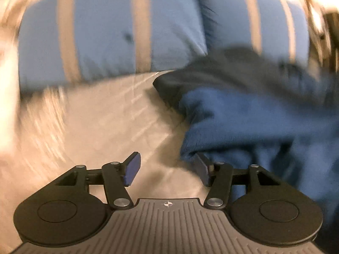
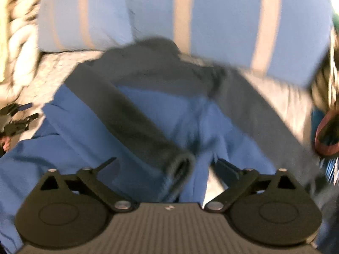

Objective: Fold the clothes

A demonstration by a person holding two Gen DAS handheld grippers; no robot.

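Note:
A blue fleece garment with dark grey sleeves and collar point(image 2: 148, 114) lies crumpled on a beige bedsheet point(image 1: 95, 122). In the left wrist view its blue body point(image 1: 243, 122) is at the right, and its edge touches the right finger. My left gripper point(image 1: 167, 167) is open, over bare sheet beside the garment. My right gripper point(image 2: 167, 167) is open above the garment, with a rolled grey sleeve cuff point(image 2: 180, 165) lying between its fingers. The left gripper also shows in the right wrist view point(image 2: 19, 116) at the far left. Both views are motion-blurred.
Two light blue pillows with beige stripes point(image 1: 106, 31) point(image 2: 222, 17) lie behind the garment. A cream knitted blanket point(image 2: 19, 42) is at the left of the right wrist view. Dark, reddish items point(image 2: 326, 135) sit at the right edge.

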